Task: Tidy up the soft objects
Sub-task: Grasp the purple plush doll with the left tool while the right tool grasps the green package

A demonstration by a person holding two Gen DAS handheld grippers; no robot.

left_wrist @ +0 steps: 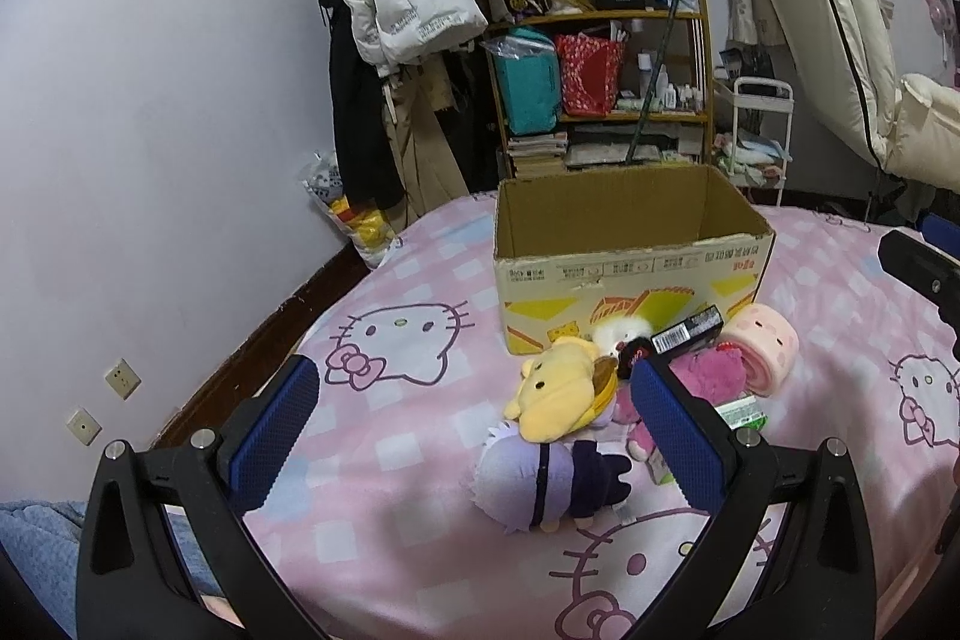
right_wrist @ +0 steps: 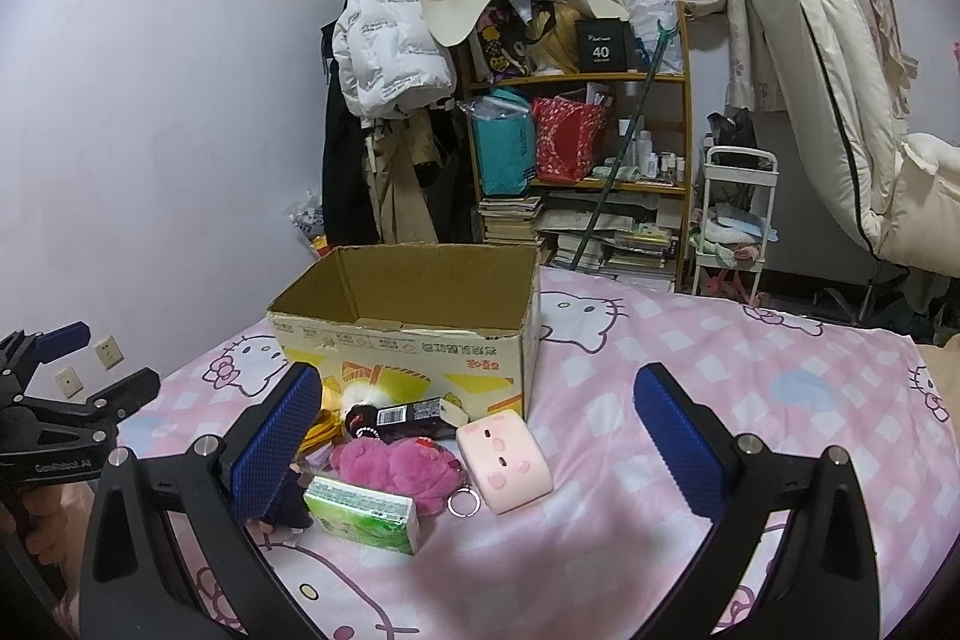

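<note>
Plushies are lying in a heap on the pink bed (left_wrist: 390, 460) just in front of the box (left_wrist: 630, 274): a purple doll (left_wrist: 528, 484) nearest, a yellow plush (left_wrist: 558, 394) leaning on it, a magenta plush (right_wrist: 402, 466) beside a pink roll (right_wrist: 504, 460). At left, bare sheet is running to the bed's edge by the wall. Left gripper (left_wrist: 474, 436) is hovering wide open, gripping nothing, over the doll. Right gripper (right_wrist: 474, 442) is likewise gaping empty above the heap, with bare sheet lying to its right. What the open-topped box is holding is hidden.
</note>
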